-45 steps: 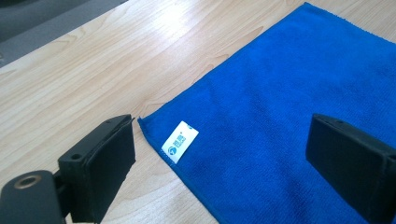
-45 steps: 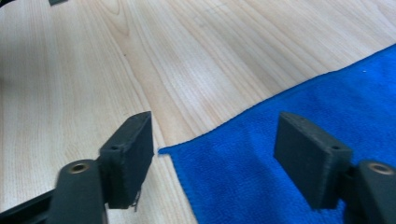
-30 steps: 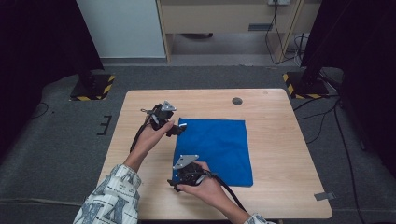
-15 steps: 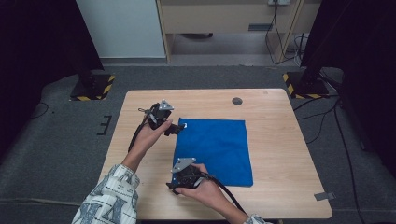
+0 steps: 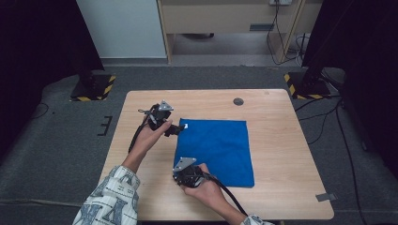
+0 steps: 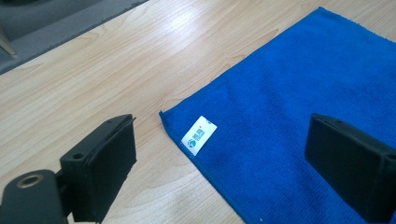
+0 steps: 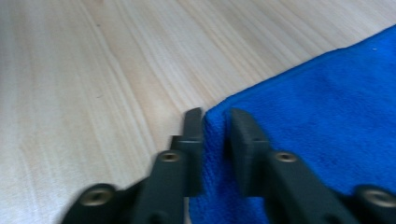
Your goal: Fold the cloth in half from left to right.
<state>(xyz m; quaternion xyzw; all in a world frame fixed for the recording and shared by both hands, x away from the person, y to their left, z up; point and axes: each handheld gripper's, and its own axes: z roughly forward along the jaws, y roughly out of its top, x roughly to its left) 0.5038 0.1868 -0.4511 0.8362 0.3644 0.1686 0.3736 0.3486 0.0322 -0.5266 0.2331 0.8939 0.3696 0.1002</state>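
Note:
A blue cloth (image 5: 220,150) lies flat on the wooden table (image 5: 281,140). Its far-left corner carries a white label (image 6: 199,135). My left gripper (image 5: 174,130) hovers at that corner, open. In the left gripper view its jaws (image 6: 224,126) stand wide apart, one over bare wood and one over the cloth (image 6: 299,79), with the label between them. My right gripper (image 5: 183,177) is at the cloth's near-left corner. In the right gripper view its jaws (image 7: 215,122) are pinched together with the cloth's edge (image 7: 317,107) between them.
A small dark round disc (image 5: 238,101) sits in the table near the far edge. A strip of grey tape (image 5: 325,197) lies at the near-right corner. Stands with yellow-and-black bases (image 5: 91,89) are on the floor beyond the table.
My right gripper has shifted slightly left and toward the table's near edge at the cloth's corner. My left gripper has barely moved.

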